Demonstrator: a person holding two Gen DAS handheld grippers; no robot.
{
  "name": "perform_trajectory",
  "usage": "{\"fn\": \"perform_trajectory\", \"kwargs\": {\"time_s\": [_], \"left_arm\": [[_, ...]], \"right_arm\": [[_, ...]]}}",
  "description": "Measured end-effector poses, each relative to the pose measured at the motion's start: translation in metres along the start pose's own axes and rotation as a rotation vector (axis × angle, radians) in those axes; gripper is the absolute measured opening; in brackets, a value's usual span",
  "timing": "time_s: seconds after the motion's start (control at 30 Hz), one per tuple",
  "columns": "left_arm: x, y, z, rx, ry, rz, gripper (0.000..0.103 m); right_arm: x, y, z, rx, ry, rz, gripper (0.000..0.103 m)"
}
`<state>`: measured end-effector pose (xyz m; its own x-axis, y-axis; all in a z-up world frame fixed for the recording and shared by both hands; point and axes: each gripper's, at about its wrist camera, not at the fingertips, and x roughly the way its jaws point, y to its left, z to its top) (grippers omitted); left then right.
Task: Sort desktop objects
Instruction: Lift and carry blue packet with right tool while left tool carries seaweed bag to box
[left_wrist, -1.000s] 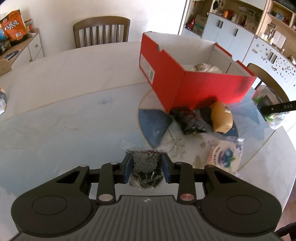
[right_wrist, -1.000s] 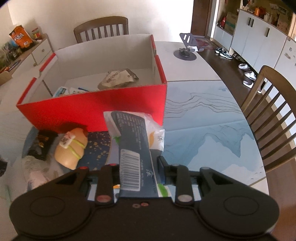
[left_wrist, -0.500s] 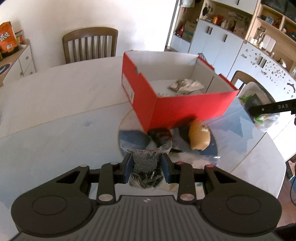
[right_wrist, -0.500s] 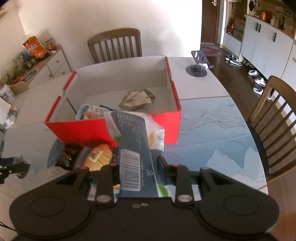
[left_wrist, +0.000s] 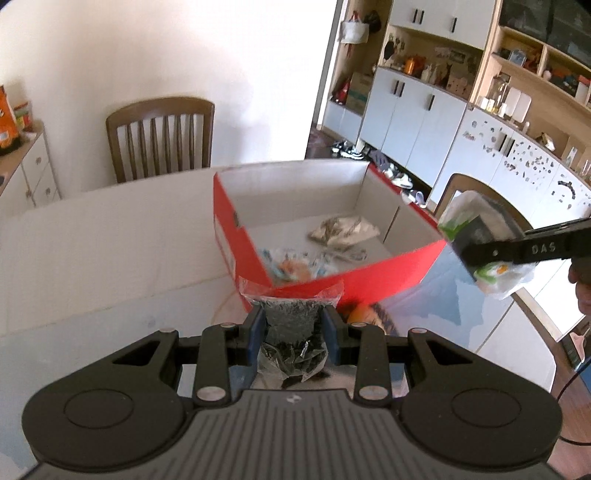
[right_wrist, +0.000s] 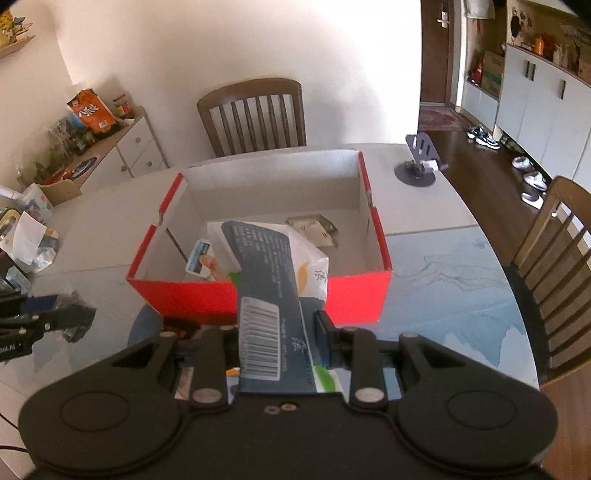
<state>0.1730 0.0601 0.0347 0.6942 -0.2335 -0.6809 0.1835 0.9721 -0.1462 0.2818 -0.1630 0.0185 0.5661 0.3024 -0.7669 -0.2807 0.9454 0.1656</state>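
While the left gripper (left_wrist: 293, 328) hangs above the desk (left_wrist: 110, 251) clenched on a clear bag of dark dried leaves (left_wrist: 291, 332), its blue pads press the bag from both sides and the crinkled top edge of the bag stands up in front of the red box (left_wrist: 351, 280). That box sits open on the desk just beyond both grippers, white inside, with a crumpled pale packet (left_wrist: 343, 230) and a few small colourful wrappers (left_wrist: 291, 264) lying on its floor. An orange-yellow thing (left_wrist: 360, 314) shows on the desk at the foot of the box's near wall, mostly hidden. Further right, the right gripper (right_wrist: 280, 328) is clamped on a white snack bag with a dark blue printed panel and barcode (right_wrist: 266, 280); the bag juts forward so that its far end overlaps the box's near wall in the right wrist view. A grey phone stand (right_wrist: 419, 166) rests on the desk past the box's right corner, well apart from it
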Motion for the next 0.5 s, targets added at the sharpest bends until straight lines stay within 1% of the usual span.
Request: {"fn": "perform_trajectory", "kwargs": {"time_s": [0.27, 0.5], "left_arm": [[0.01, -0.014, 0.028, 0.019, -0.026, -0.009, 0.033], [0.026, -0.023, 0.049, 0.028, -0.038, -0.014, 0.033]], "right_arm": [[0.004, 0.008, 0.018, -0.024, -0.011, 0.014, 0.029], [0.01, 0.006, 0.035, -0.042, -0.028, 0.025, 0.029]]}}
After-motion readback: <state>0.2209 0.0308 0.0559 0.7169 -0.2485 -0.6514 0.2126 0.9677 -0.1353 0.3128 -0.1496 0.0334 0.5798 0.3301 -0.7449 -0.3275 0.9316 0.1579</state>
